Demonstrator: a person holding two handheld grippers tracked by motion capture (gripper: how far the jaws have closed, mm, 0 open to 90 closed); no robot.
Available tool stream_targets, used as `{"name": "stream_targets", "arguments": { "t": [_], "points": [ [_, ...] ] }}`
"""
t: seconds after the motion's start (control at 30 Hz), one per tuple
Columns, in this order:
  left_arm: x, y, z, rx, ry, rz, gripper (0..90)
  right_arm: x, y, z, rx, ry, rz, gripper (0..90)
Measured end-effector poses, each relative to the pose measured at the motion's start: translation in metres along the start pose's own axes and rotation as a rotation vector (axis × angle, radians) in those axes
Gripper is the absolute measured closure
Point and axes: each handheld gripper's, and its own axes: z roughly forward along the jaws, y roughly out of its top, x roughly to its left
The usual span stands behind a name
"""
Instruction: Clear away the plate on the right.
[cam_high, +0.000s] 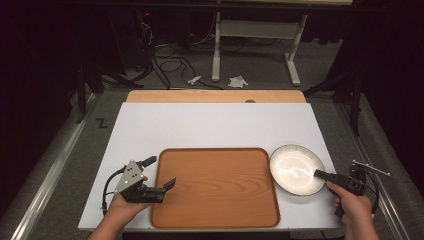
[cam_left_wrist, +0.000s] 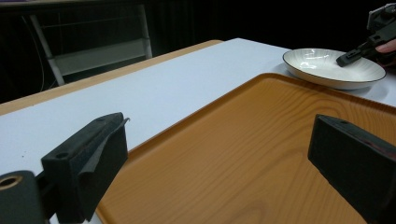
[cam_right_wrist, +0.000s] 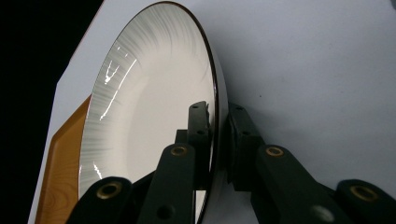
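High view: round plate (cam_high: 297, 169) flat on white table (cam_high: 210, 125), just right of wooden tray (cam_high: 215, 187), bare tabletop beyond. Left gripper view: left gripper (cam_left_wrist: 219, 163) spread wide over tray's near-left edge. Right gripper view: right gripper (cam_right_wrist: 218, 140) clamped across plate's rim.

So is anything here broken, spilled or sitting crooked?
Nothing broken or spilled. The tray lies flat and bare, and the plate looks whole. On the floor beyond the table lie loose cables and crumpled paper scraps.
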Motion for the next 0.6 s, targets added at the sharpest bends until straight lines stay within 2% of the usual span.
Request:
{"name": "stream_targets", "arguments": {
  "t": [0.2,0.33,0.6],
  "points": [
    [0.0006,-0.0001,-0.0003,-0.002,-0.001,-0.005,5.6,-0.0012,-0.0003,0.0009,-0.012,0.012,0.017,83.9],
    [0.0009,0.0001,-0.0007,-0.011,-0.001,-0.011,5.6,-0.0016,-0.0001,0.0012,-0.015,0.023,0.049,84.4],
    [0.0027,0.0006,-0.0017,-0.033,0.021,-0.016,4.8,-0.0019,-0.001,0.0005,-0.02,0.029,0.058,84.5]
  ]
}}
